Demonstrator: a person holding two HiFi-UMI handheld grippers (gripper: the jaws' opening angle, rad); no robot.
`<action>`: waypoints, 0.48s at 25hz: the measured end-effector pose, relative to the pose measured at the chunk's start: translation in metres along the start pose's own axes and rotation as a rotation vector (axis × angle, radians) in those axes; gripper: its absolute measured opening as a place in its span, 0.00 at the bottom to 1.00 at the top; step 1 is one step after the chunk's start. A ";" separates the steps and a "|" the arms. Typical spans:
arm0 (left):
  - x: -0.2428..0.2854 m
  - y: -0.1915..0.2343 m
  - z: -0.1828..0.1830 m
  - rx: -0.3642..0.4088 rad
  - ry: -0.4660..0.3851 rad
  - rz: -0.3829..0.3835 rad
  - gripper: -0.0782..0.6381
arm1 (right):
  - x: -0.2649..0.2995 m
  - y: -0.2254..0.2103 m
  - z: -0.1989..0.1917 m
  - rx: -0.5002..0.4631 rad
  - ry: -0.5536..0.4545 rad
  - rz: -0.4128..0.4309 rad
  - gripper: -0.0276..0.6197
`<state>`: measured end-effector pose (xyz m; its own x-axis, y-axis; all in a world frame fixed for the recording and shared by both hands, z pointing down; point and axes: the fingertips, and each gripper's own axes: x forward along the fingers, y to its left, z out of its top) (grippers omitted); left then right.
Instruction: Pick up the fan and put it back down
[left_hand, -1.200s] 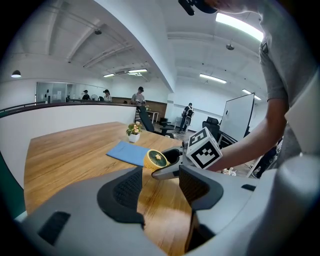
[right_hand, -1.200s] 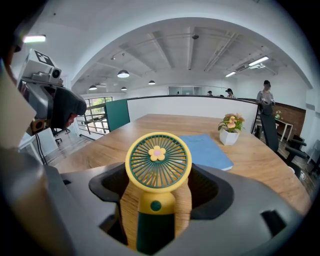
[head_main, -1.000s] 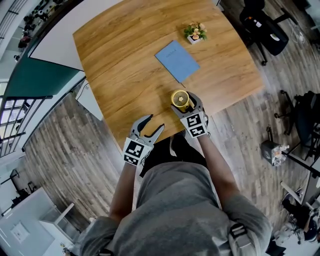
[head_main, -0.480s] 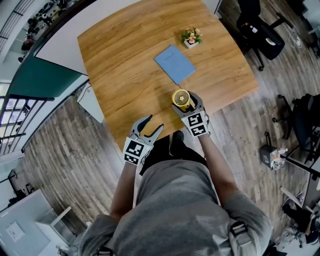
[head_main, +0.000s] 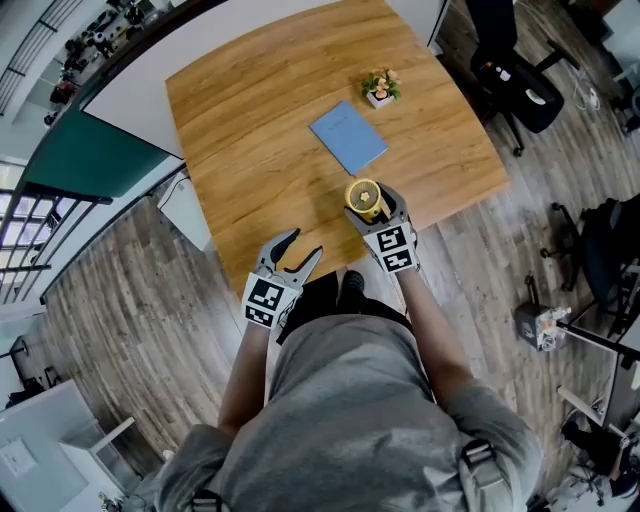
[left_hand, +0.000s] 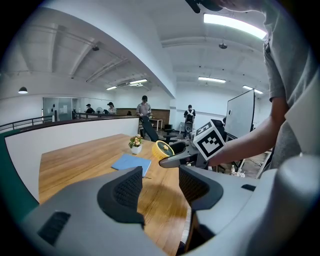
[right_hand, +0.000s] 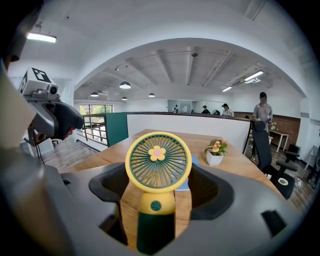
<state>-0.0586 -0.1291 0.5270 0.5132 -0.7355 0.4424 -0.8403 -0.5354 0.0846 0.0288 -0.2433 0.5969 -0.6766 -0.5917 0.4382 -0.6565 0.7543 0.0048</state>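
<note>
yellow round-grilled fan (right_hand: 157, 162) sits clamped in the right tool (right_hand: 160, 196), left tool (left_hand: 161, 187) gaping empty.

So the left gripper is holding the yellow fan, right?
No, the right gripper is holding the yellow fan; the right gripper view shows it between the jaws. The left gripper is open and empty.

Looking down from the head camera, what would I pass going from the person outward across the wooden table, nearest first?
left gripper → yellow fan → blue notebook → small potted plant
</note>
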 end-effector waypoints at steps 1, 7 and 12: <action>-0.001 0.000 0.002 0.002 -0.004 0.004 0.45 | -0.001 0.000 0.002 0.001 -0.004 0.000 0.62; -0.009 0.001 0.010 0.014 -0.026 0.027 0.45 | -0.004 -0.004 0.012 -0.018 -0.009 -0.002 0.62; -0.018 0.005 0.001 -0.002 -0.020 0.050 0.45 | -0.008 -0.006 0.018 -0.022 -0.017 -0.014 0.63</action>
<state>-0.0716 -0.1193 0.5183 0.4737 -0.7694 0.4285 -0.8654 -0.4968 0.0646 0.0319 -0.2478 0.5776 -0.6736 -0.6067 0.4222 -0.6582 0.7522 0.0309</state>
